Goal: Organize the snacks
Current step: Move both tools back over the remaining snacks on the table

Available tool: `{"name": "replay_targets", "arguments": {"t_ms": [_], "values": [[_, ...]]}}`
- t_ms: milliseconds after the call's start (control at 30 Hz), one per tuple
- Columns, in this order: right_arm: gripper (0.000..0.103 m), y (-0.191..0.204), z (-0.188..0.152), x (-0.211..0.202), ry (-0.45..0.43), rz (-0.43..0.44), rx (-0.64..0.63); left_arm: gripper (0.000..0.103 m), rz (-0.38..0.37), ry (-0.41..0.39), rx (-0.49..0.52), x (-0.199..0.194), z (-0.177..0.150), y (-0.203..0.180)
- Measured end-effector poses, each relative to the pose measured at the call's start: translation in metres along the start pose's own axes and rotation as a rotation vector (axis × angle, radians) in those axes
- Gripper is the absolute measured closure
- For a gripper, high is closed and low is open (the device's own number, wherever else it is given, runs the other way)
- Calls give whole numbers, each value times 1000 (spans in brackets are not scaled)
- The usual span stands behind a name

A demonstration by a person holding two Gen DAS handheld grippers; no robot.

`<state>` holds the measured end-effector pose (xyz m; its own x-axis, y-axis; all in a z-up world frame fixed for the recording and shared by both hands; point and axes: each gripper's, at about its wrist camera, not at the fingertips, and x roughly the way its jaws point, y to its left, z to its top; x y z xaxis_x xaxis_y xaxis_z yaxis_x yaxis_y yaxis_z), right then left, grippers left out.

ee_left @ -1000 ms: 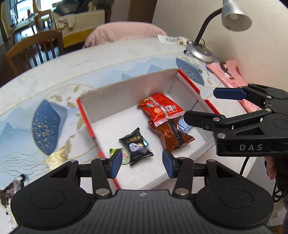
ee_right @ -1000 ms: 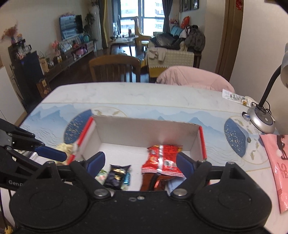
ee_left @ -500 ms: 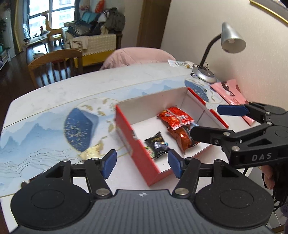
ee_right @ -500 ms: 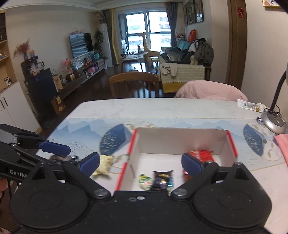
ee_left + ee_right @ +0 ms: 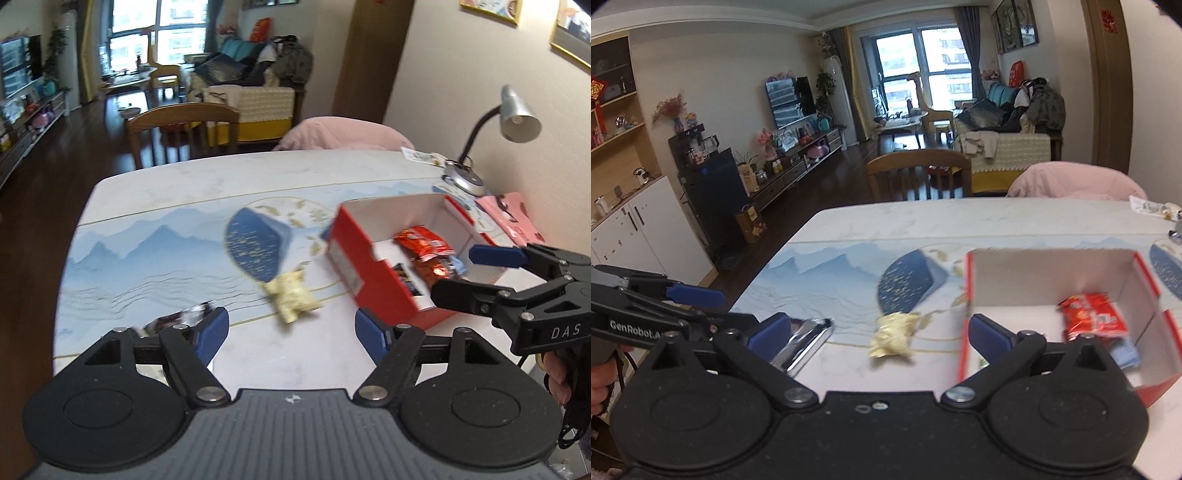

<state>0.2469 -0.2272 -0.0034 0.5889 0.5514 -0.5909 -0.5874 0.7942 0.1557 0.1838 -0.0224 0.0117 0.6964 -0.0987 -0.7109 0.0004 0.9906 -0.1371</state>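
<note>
A red box (image 5: 373,273) with white inside stands on the table's right and holds a red snack pack (image 5: 421,240), a darker red pack and a black packet; it also shows in the right wrist view (image 5: 1052,291). A pale yellow snack (image 5: 291,297) lies on the table left of the box, also in the right wrist view (image 5: 894,334). A silver packet (image 5: 173,321) lies by my left gripper's left finger. My left gripper (image 5: 291,338) is open and empty, just short of the yellow snack. My right gripper (image 5: 879,334) is open and empty, beside the box's front.
A desk lamp (image 5: 513,122) and a pink bag (image 5: 513,218) stand at the table's right edge by the wall. A wooden chair (image 5: 184,129) and a pink-covered chair (image 5: 343,134) stand at the far edge. The table's left edge (image 5: 70,251) drops to dark floor.
Both grippers have drawn back and swung left, away from the box. The yellow snack and the silver packet have come into view ahead of them. Both stay open.
</note>
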Motion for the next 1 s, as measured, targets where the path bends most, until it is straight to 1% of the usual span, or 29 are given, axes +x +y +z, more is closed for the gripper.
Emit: {"name": "replay_targets", "arguments": {"t_ms": [133,233,400,500,600,800,867,1000], "values": [[0,21,-8,12,22,25,4,28,35,-3,-43,-10,-14,34],[0,37,-15,21,41,32,-5,28,83,4,-74,-14,-27,60],[0,57,-22,37,74,44,-18,28,153,46,-135,-13,-51,98],[0,69,-27,46,100,46,-43,28,165,69,-139,-8,-68,112],[0,77,-33,58,135,46,-53,28,160,92,-104,1,-83,117],[0,90,-41,81,186,28,-93,28,75,129,9,16,-112,123],[0,92,-44,89,205,26,-91,28,43,146,61,22,-119,122],[0,101,-49,108,243,19,-96,28,25,179,173,36,-131,121]]}}
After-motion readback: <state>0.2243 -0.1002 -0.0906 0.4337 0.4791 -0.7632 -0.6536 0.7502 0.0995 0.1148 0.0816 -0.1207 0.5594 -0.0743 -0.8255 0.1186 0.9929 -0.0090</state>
